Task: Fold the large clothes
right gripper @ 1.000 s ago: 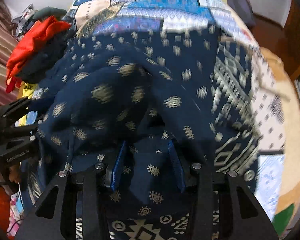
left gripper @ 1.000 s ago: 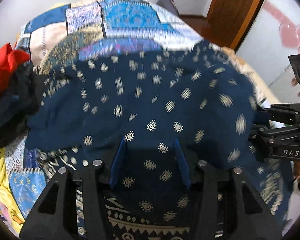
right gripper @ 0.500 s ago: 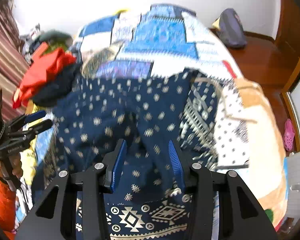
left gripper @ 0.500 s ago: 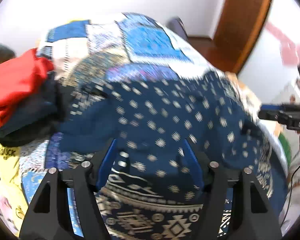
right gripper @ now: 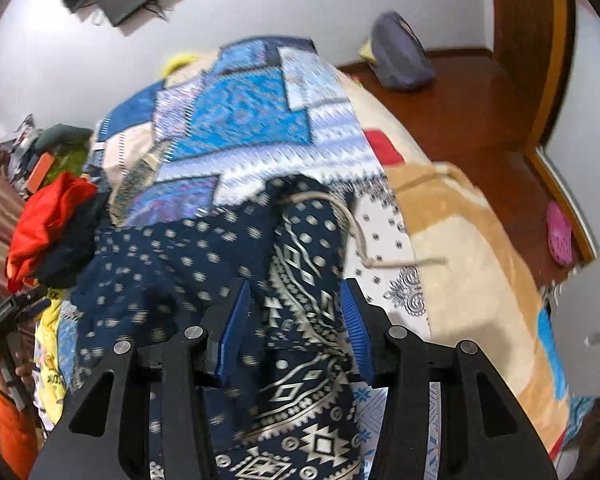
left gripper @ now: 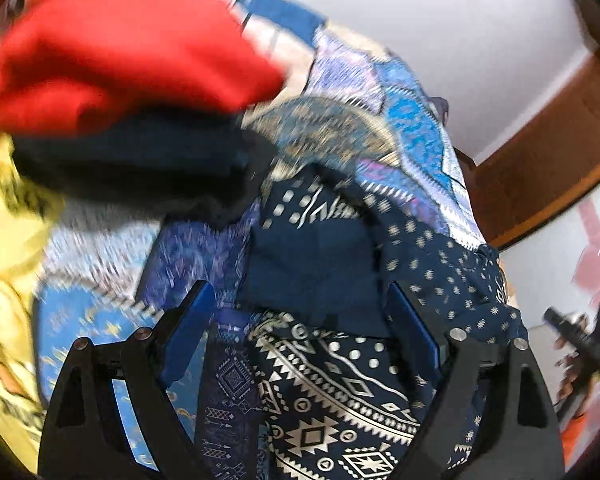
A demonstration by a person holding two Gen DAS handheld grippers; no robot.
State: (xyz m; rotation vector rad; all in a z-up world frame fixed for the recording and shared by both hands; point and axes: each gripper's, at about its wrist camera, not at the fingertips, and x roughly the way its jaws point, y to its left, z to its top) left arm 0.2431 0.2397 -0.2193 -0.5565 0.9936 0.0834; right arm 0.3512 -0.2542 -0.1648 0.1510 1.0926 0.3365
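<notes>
My left tool [left gripper: 300,312] and right tool [right gripper: 296,312] both gape wide, gripping nothing; the navy patterned garment [right gripper: 204,264] lies beneath them on the bed [right gripper: 460,240], stretching lengthwise ahead.

Both views are evenly and fairly brightly lit by soft indoor light, with no hard shadows. The white wall [right gripper: 260,4] across the top of the right wrist view is bright but not blown out. Strong fisheye distortion bends the door frame [left gripper: 548,152] at the right of the left wrist view into a curve, and dark vignetting fills the corners of both frames. In the left wrist view, motion blur smears the red cloth [left gripper: 112,48] at upper left and the yellow fabric [left gripper: 8,240] at the left edge. The patchwork bedspread [right gripper: 256,112] at centre of the right wrist view is slightly streaked.
</notes>
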